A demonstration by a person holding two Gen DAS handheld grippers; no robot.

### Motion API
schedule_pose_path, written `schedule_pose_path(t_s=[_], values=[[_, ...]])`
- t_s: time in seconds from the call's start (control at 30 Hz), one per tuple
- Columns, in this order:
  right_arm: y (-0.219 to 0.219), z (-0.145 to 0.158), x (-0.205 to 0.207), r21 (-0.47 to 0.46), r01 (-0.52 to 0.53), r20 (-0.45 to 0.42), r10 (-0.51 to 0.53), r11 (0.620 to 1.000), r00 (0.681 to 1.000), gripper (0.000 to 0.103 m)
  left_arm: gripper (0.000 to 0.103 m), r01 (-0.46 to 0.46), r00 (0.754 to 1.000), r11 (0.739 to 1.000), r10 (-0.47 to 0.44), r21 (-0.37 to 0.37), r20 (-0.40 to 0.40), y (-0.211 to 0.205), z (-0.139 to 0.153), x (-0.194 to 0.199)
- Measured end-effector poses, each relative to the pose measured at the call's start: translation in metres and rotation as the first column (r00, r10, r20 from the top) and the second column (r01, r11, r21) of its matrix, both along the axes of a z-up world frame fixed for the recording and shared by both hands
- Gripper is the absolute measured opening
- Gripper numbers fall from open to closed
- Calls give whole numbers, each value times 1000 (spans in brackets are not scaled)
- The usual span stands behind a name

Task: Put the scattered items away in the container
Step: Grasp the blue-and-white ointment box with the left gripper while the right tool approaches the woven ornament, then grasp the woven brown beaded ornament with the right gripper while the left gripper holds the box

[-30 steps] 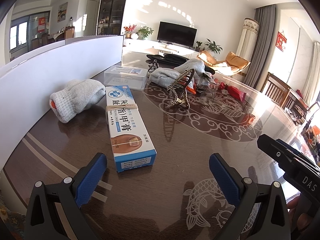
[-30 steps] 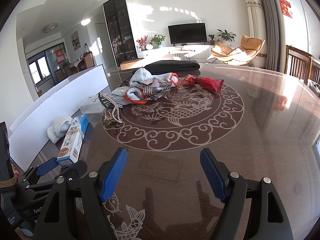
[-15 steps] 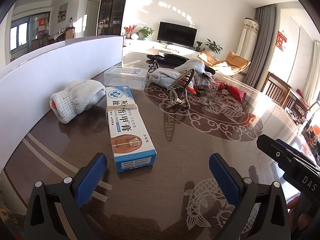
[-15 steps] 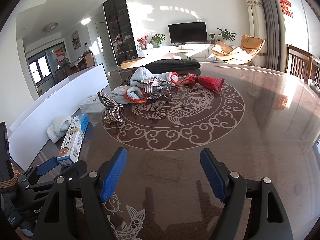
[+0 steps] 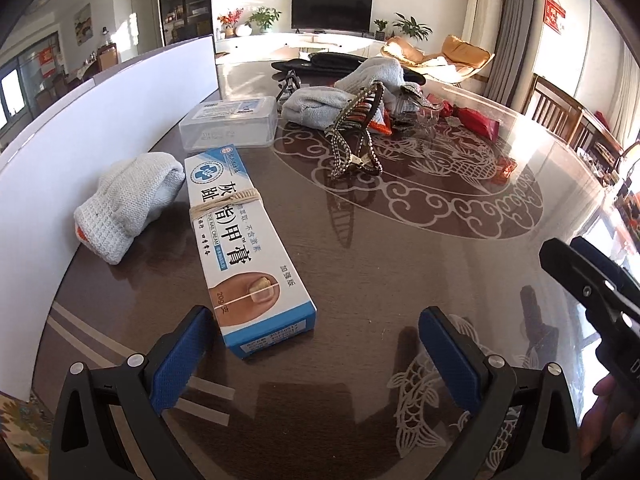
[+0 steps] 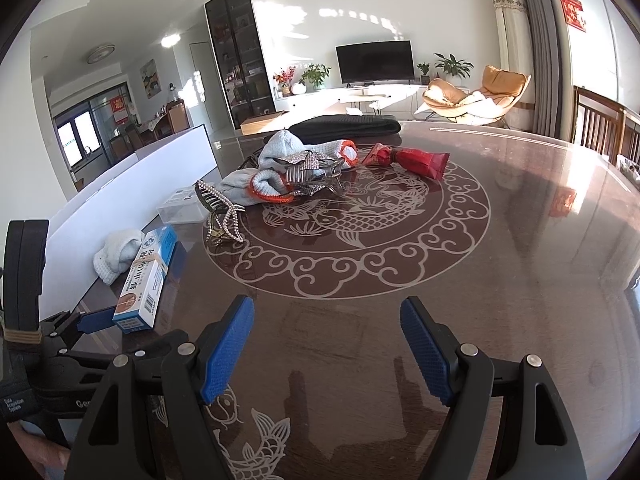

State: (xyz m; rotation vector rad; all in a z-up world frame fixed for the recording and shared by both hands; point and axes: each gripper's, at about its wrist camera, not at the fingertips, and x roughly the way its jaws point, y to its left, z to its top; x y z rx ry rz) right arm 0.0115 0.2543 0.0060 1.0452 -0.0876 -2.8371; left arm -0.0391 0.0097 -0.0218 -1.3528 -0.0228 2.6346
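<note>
My left gripper [image 5: 320,356] is open and empty, just short of a blue-and-white ointment box [image 5: 240,240] bound with rubber bands; the box also shows in the right wrist view [image 6: 148,276]. A rolled grey sock [image 5: 128,204] lies left of the box. Beyond are a clear lidded plastic box [image 5: 228,120], a rhinestone hair claw [image 5: 356,140], grey socks with orange cuffs [image 6: 272,176], silver hair clips [image 6: 308,172] and a red packet [image 6: 420,160]. My right gripper [image 6: 328,348] is open and empty over bare table.
A white board [image 5: 100,128] stands along the table's left edge. A black cloth roll [image 6: 344,126] lies at the far side. The dark glossy table [image 6: 520,260] has a fish medallion. Wooden chairs [image 5: 560,116] stand to the right.
The left gripper has moved forward toward the ointment box, its left finger now near the box's near end. The right gripper has barely moved.
</note>
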Motion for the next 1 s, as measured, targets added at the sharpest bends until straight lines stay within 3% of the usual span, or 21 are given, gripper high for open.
schedule_pose_path(t_s=[0.1,0.27,0.37,0.5,0.63,0.7,0.73,0.77,0.87,1.0], values=[[0,0,0,-4,0,-1,0,1000,1000,77,103,-30,997,999,29,14,72,1,2,-32],[0,1,1,-11,-3,-2,3,1000,1000,77,103,-91,987,989,105,-120,123,14,-5,-71],[1,1,2,-16,-5,-4,5,1000,1000,77,103,-108,981,986,126,-124,149,18,-5,-82],[1,2,3,-18,-8,-13,7,1000,1000,77,103,-121,980,985,138,-126,141,24,-5,-85],[2,2,3,-20,-7,-15,7,1000,1000,77,103,-116,990,986,125,-117,70,28,-7,-85],[2,2,3,-22,-6,-14,6,1000,1000,77,80,-110,994,988,111,-111,9,31,-5,-79],[2,2,2,-23,-6,-11,5,1000,1000,77,58,-100,995,989,99,-109,-16,32,-4,-75],[2,1,2,-24,-5,-7,5,1000,1000,77,44,-89,996,990,87,-111,-31,34,-2,-72],[0,-3,-7,-20,-8,47,9,1000,999,77,44,-75,996,992,70,-104,-54,36,-7,-61],[-19,-14,-48,-38,-144,173,149,989,974,77,44,-67,995,993,59,-99,-85,20,-11,-38]])
